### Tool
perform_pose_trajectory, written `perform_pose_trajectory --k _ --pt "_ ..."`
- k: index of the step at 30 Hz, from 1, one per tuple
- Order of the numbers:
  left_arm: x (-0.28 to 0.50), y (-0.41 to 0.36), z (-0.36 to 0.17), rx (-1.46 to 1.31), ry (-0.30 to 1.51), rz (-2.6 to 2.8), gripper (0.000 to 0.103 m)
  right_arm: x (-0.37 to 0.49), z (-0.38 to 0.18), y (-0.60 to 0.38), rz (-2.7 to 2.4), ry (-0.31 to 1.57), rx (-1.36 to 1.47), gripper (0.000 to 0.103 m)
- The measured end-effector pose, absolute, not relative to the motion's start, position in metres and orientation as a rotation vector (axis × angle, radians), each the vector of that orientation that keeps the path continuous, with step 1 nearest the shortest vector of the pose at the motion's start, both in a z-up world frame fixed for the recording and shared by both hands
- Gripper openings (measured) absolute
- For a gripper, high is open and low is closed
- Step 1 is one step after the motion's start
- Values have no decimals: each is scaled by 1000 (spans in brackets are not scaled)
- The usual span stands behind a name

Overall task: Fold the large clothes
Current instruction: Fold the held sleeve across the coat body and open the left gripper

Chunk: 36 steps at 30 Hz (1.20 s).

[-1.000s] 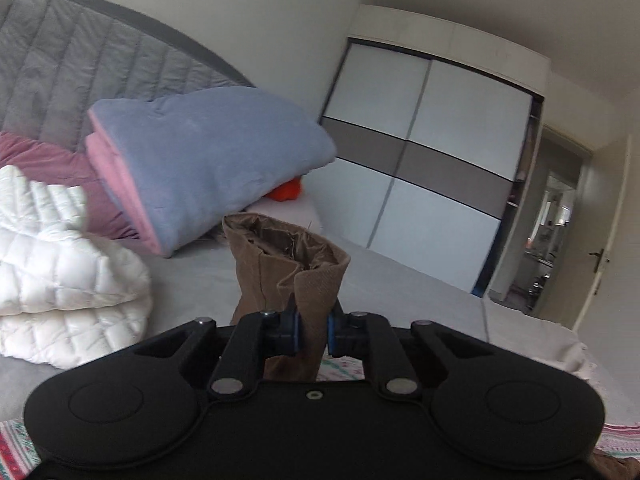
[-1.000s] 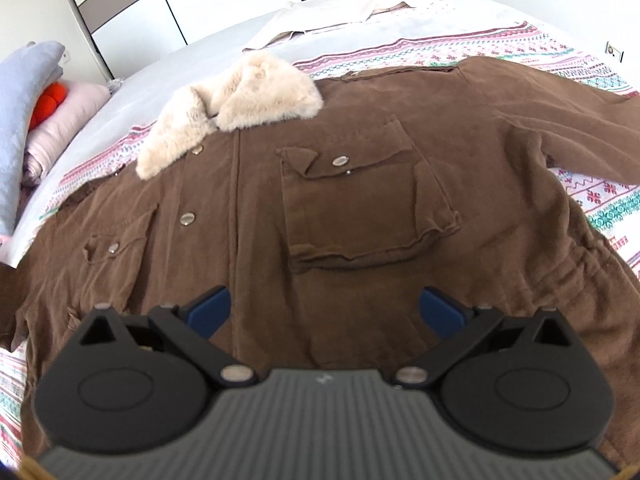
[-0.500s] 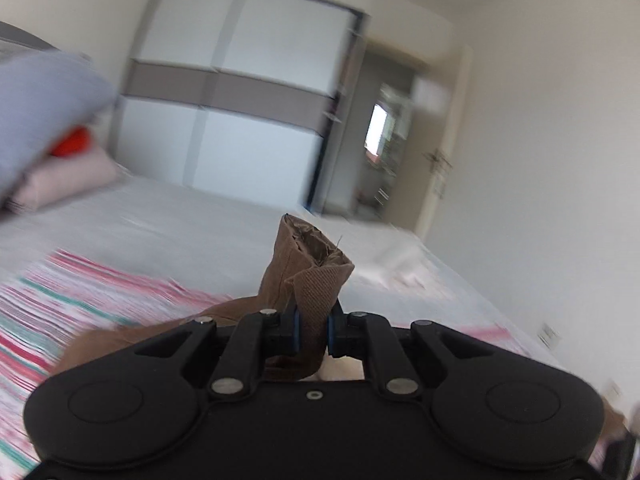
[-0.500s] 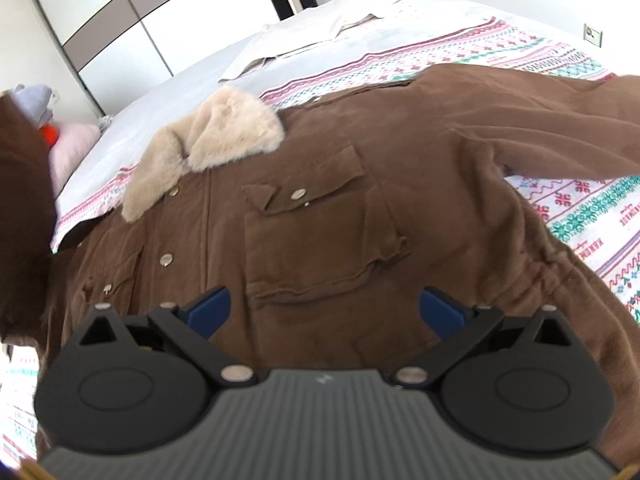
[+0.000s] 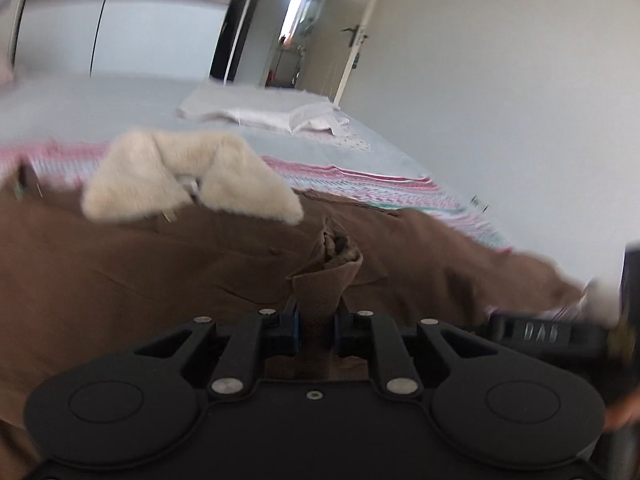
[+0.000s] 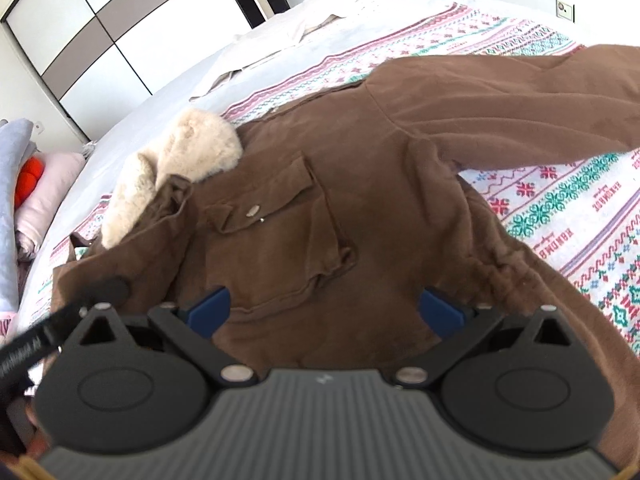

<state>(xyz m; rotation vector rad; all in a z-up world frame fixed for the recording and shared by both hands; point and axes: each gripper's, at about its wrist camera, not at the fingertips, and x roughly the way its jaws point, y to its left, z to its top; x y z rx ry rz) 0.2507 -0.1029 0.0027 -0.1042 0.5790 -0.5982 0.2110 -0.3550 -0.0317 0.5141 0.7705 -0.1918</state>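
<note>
We are looking at a brown jacket (image 6: 360,200) lying spread across a patterned blanket (image 6: 560,216) on a bed (image 6: 168,112), filling the middle of the right wrist view. Its cream fur collar (image 6: 176,168) is sitting toward the upper left of that frame, and one sleeve (image 6: 520,100) is stretching out to the upper right. A chest pocket (image 6: 280,232) with a snap is showing at the centre.

In the left wrist view, our left gripper (image 5: 316,330) is at the lower middle of the frame with the cuff (image 5: 320,292) of the jacket's other sleeve standing up between its fingers. Its jaws are opening, narrowly parted, and the fabric is still sitting against the blue pads. The cuff is hovering over the jacket body, just below the collar.

Our right gripper (image 6: 326,310) is hanging over the lower part of the jacket, its jaws spread wide with nothing gripped between them. A folded pale cloth (image 5: 272,114) is lying further up the bed, near a white wardrobe (image 6: 100,40).
</note>
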Motion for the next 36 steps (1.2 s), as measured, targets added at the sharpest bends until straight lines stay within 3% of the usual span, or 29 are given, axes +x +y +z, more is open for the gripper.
perform_pose_trajectory --k 3,5,9,12,18,21,22,26,30,32,36 --pt "242 -92 13 -96 569 -642 38 214 -34 -355 -187 776 508 103" --pt "236 -87 18 -95 581 -671 68 216 -35 -354 -180 772 520 103" --pt "226 -61 33 -75 527 -672 77 217 -34 -363 -62 727 652 103" --pt "232 -22 38 -117 487 -541 77 222 -39 -372 82 694 810 100" --pt "255 65 21 -173 453 -237 73 242 -62 -351 198 807 906 75" --pt "264 95 10 -200 453 -172 52 250 -49 -320 144 843 684 17" --pt "267 102 7 -209 456 -157 44 251 -39 -312 127 824 628 11" --pt "276 118 -2 -272 464 -167 32 242 28 -289 188 573 490 10" --pt "282 103 -19 -213 512 -253 33 229 56 -285 241 378 332 10" --pt "285 86 -35 -98 582 -232 33 238 37 -293 180 410 300 10" --pt "278 57 -66 144 594 -173 33 270 -51 -307 -34 711 290 11"
